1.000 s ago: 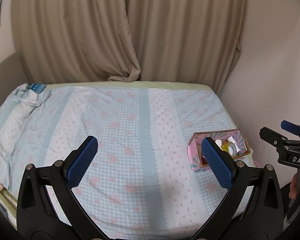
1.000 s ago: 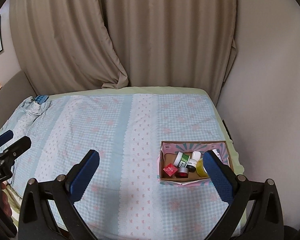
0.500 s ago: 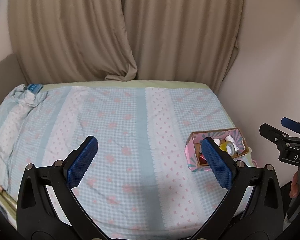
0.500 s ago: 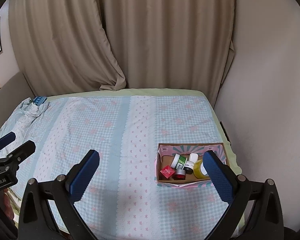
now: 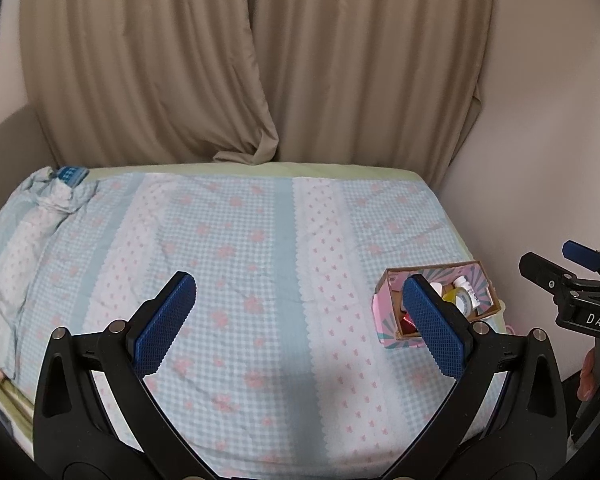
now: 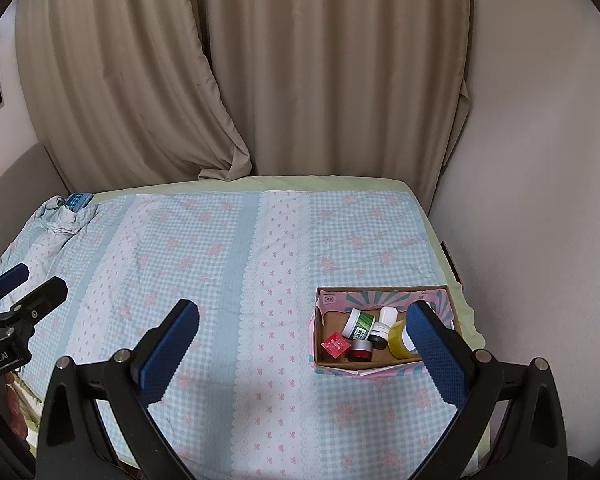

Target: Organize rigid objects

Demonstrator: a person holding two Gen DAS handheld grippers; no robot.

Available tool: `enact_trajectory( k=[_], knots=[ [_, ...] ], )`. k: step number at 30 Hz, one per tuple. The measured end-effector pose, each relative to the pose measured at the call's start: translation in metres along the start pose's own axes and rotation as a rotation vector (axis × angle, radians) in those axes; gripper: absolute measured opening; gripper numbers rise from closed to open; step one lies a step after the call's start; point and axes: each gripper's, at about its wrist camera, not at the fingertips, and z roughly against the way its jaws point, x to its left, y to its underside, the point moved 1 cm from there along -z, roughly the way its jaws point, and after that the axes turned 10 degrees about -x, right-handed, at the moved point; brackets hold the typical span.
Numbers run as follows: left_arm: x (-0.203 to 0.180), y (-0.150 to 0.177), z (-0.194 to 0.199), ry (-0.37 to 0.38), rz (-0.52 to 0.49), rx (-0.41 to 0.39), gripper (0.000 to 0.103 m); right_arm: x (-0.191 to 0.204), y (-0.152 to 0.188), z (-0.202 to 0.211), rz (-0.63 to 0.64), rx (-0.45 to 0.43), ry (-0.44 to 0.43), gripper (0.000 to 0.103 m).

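Small rigid containers are all sitting inside the open pink-and-teal cardboard box [image 6: 384,328] near the right edge of the bed [image 6: 236,264], close to the wall. In there I can make out a white jar with a green label [image 6: 359,323], a white bottle with a black base [image 6: 383,326], a yellow translucent jar [image 6: 400,339], a short red jar with a silver lid [image 6: 359,350] and a little red square packet [image 6: 335,345].

Both tools hang above the checked bedspread holding nothing: the left gripper [image 5: 296,316] has its fingers spread wide, and the right gripper [image 6: 304,340] is splayed the same way, just short of the box.

Honestly this could be either end of the job: items gathered in the box as the sorted result, or a box of stuff waiting to be laid out. Nothing loose shows on the bedspread, so I wouldn't call a next move from this.
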Motion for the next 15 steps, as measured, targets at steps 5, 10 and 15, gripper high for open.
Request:
enact_trajectory(
  k=[5, 10, 15],
  knots=[
    [-0.0004, -0.0008, -0.0012, -0.004, -0.001, -0.001, 0.103, -0.0001, -0.0011, -0.0031, -0.007, 0.000, 0.002, 0.103],
    [-0.0002, -0.0006, -0.0021, -0.004, 0.000, -0.002, 0.103, 0.0000, -0.0012, -0.0038, -0.007, -0.001, 0.002, 0.103],
    [-0.0003, -0.0021, -0.0035, -0.002, 0.001, -0.004, 0.103, 0.0001, -0.0019, -0.0044, -0.006, 0.000, 0.002, 0.103]
  ],
)
